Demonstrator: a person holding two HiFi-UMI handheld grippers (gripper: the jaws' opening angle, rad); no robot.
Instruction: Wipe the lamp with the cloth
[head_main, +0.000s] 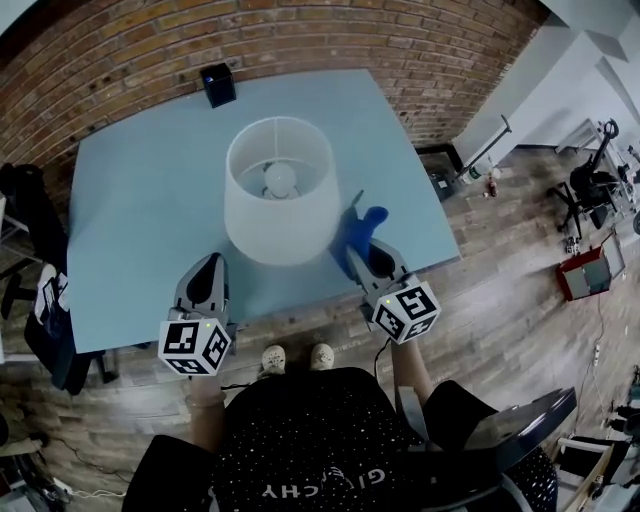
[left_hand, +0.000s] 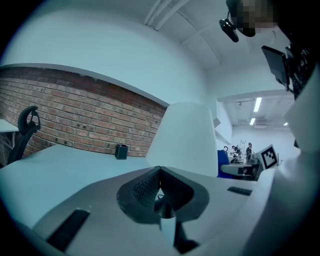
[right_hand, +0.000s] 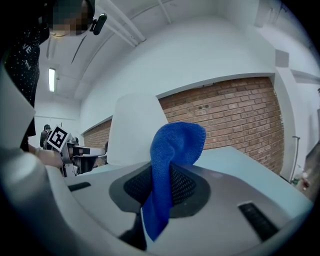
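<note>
1. Holding the right gripper (right_hand: 161, 172) nearest me, I read its jaws as clamped on a blue microfibre cloth (right_hand: 176, 144). The cloth stands up in a fold above the jaws and trails down below them.
2. My left gripper (left_hand: 160, 172) has its jaws pressed together with nothing between them. It hangs over the near edge of the pale blue tabletop (head_main: 130, 200), to the left of the lamp and apart from it.
3. Just past both grippers stands the white lamp with a drum-shaped fabric shade (head_main: 280, 205). It is upright near the middle of the table, and its round bulb (head_main: 280, 180) shows through the open top.
4. The head view puts the cloth just beside the shade's lower right side. I cannot tell whether it touches the fabric.
5. My judgement: the cloth is picked up and brought to the lamp, so that part is done. The wiping itself looks barely begun, if at all, and the shade's front, left and far sides are all left to do.
6. Farthest off, a small black box (head_main: 218, 85) sits by the red brick wall (head_main: 330, 40), well apart from the lamp.
</note>
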